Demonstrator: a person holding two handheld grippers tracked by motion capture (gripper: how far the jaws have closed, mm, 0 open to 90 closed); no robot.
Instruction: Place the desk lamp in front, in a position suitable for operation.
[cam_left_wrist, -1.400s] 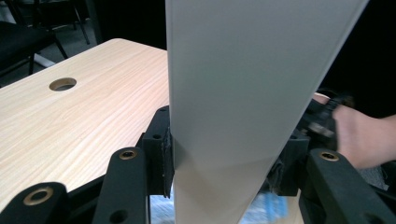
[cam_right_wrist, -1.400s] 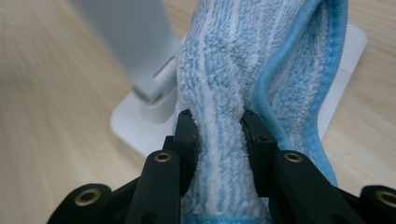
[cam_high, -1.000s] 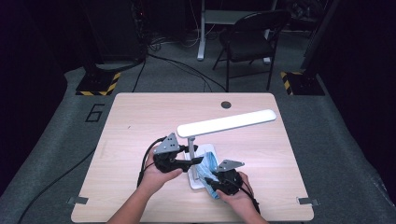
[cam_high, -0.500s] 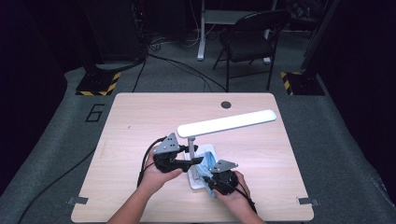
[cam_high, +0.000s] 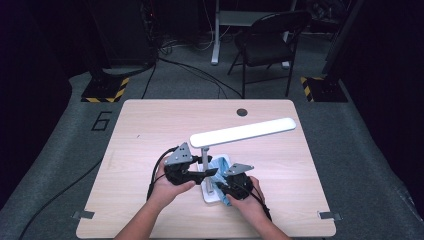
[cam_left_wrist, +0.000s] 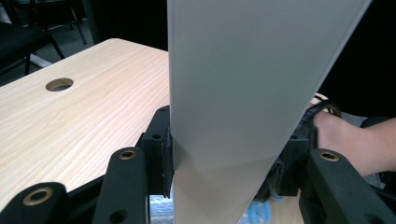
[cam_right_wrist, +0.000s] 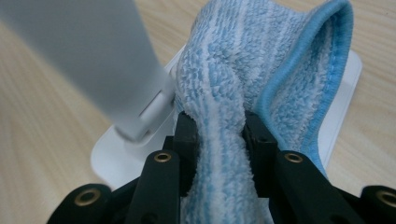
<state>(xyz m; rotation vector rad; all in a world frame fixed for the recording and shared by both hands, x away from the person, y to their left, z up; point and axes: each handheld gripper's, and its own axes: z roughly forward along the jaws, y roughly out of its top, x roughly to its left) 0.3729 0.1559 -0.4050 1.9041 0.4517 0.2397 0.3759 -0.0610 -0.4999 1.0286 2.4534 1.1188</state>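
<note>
the right gripper's (cam_right_wrist: 212, 135) fingers (cam_right_wrist: 186, 140) have just been closing and now pinch a bunched fold of the blue cloth (cam_right_wrist: 243, 70), which lies on the white base (cam_right_wrist: 341, 88) of the desk lamp (cam_high: 242, 132) near the front of the surface (cam_high: 150, 125). the cloth looks soft, light and limp, so it should crumple and drag rather than slide; a grip on a thick fold, as here, seems safest. the left gripper's (cam_left_wrist: 229, 154) fingers (cam_left_wrist: 161, 154) are partly spread and clamp the lamp's stiff, smooth post (cam_left_wrist: 233, 93) low down. the lamp looks top-heavy, so holding near the base should steady it.
</note>
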